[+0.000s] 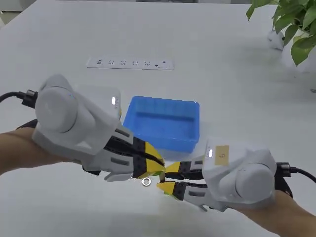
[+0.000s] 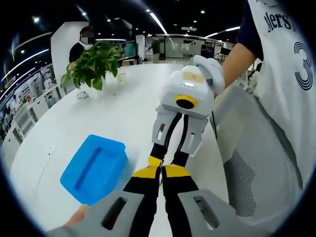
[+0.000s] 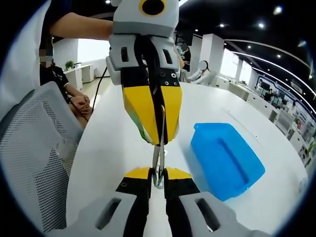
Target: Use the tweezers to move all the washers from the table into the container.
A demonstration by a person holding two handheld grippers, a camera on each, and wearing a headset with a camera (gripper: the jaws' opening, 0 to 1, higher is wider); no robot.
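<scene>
A small metal washer (image 1: 146,182) lies on the white table just below the two grippers' tips. Behind it stands the blue container (image 1: 163,143), also seen in the gripper views (image 2: 94,168) (image 3: 227,160). My left gripper (image 1: 157,167) and right gripper (image 1: 165,180) meet tip to tip over the washer. In the right gripper view, thin silver tweezers (image 3: 158,158) run from the shut yellow jaws of the left gripper (image 3: 159,140) down into the right gripper (image 3: 158,177), which is shut on their other end. The left gripper view shows the left gripper (image 2: 162,173) facing the right gripper (image 2: 168,160).
A white power strip (image 1: 130,63) lies at the back of the table. A potted plant (image 1: 294,24) stands at the far right corner. A grey mesh chair (image 2: 247,148) is beside the table, and people sit in the background.
</scene>
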